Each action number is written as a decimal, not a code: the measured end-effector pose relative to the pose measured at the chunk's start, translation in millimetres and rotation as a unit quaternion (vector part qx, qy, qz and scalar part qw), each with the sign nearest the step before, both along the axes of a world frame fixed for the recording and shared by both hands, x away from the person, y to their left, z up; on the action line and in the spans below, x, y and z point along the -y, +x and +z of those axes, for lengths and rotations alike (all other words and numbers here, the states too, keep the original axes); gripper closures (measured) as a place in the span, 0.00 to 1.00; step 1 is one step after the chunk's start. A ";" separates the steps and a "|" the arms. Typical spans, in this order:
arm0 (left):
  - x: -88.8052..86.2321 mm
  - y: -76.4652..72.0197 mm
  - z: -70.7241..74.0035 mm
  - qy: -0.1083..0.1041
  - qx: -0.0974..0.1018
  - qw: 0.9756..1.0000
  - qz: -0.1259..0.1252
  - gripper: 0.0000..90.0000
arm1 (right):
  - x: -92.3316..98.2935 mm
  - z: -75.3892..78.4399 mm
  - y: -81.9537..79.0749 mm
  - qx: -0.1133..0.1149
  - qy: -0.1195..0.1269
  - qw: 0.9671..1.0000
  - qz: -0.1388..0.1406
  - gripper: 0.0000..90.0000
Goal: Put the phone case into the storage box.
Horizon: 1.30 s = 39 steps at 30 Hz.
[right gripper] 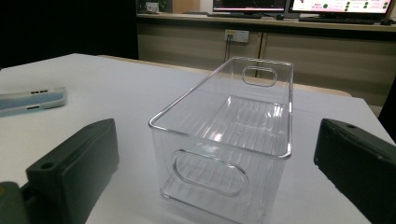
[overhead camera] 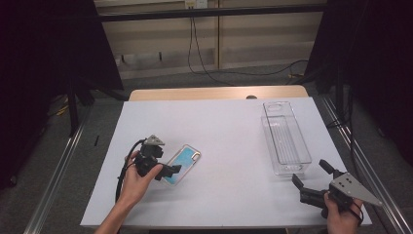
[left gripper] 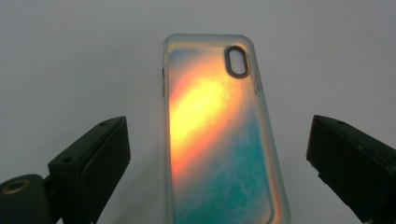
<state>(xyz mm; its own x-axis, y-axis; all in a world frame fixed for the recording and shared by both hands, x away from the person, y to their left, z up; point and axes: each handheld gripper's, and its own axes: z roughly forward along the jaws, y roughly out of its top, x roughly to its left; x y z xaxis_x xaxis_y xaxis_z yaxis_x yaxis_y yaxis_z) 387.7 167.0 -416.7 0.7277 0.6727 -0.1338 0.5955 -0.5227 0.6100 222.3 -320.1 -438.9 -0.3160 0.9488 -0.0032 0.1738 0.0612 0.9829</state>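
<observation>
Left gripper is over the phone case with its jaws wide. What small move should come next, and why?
Probably ease the left gripper forward and close on the phone case. Its jaws stand open on either side of the case's long edges without touching it, and the case lies flat on the white table. The clear bin is empty, and the right gripper waits open before it.

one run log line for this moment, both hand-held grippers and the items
left hand-held gripper: open, astride phone case, not gripping | right hand-held gripper: open, facing clear bin | bin: empty | table: white
</observation>
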 end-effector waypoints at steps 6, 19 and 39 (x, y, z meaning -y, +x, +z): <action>8.0 9.9 -4.7 0.012 -0.019 1.000 -0.017 0.07 | -0.4 0.0 0.6 0.000 0.000 1.000 0.001 0.00; 18.9 14.6 -11.7 0.046 -0.036 0.998 -0.018 0.07 | -1.3 -0.4 1.6 -0.002 0.000 1.000 0.002 0.00; 30.7 19.9 -20.4 0.067 -0.048 0.996 -0.025 0.06 | -1.7 -0.6 2.7 -0.004 0.002 1.000 0.001 0.00</action>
<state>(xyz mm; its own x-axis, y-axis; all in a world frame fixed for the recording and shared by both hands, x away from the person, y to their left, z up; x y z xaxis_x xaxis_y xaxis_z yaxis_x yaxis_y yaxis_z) 407.6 136.3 -437.1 0.7484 0.6530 -0.1158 0.6196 -0.6262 0.4732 225.0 -318.4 -439.5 -0.3172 0.9484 0.0027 0.1817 0.0580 0.9816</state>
